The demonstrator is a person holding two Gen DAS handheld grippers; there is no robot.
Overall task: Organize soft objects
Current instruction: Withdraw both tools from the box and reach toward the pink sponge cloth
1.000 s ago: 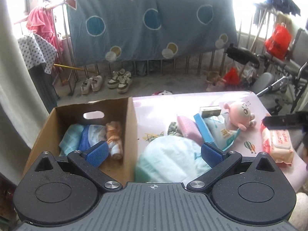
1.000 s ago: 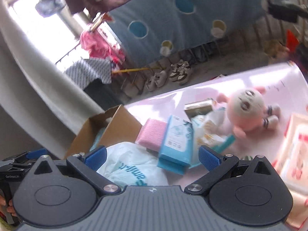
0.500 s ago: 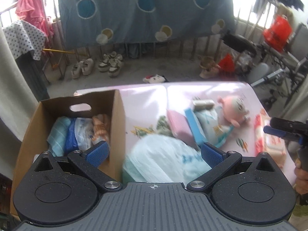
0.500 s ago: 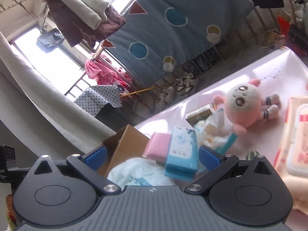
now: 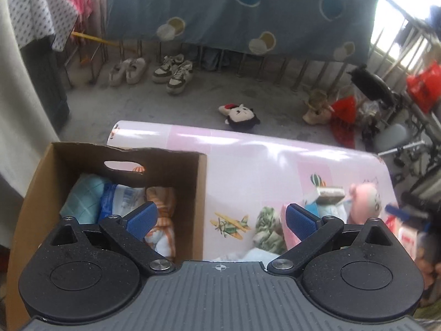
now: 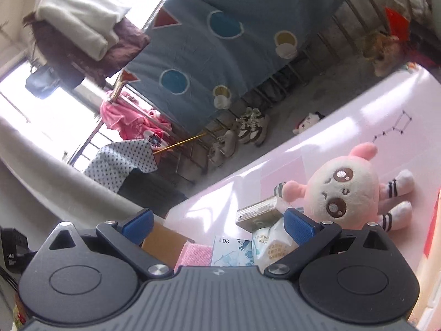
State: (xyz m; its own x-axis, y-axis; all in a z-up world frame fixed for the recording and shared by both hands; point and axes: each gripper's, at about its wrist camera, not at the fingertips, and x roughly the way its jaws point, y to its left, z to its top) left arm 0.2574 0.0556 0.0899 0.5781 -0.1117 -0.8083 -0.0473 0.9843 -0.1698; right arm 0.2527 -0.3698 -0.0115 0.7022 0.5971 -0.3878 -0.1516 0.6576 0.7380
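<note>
A brown cardboard box [image 5: 202,193] sits at the left of the pink table [image 5: 261,171] and holds a teal cloth [image 5: 85,198], a blue-white pack [image 5: 121,195] and an orange striped cloth [image 5: 162,220]. My left gripper [image 5: 220,218] hangs open above the box's right wall with nothing between its fingers. A pink plush [image 6: 350,190] [image 5: 366,201] lies on the table at the right. In front of it are a small brown box [image 6: 259,212], a white pack [image 6: 273,245], a blue tissue pack [image 6: 234,251] and a pink cloth [image 6: 195,256]. My right gripper [image 6: 217,226] is open over these, empty.
A green patterned cloth [image 5: 268,229] and a pale bag [image 5: 248,255] lie near the left gripper's base. On the floor beyond the table are a black-and-white plush [image 5: 239,114], shoes [image 5: 176,71] and a blue quilt on a railing [image 5: 234,13]. Bikes stand at the right [image 5: 399,115].
The left gripper has risen and drawn back, so the pale bag and the pile have slid under its base. The right gripper tilted up and moved closer to the pink plush. Both stayed open.
</note>
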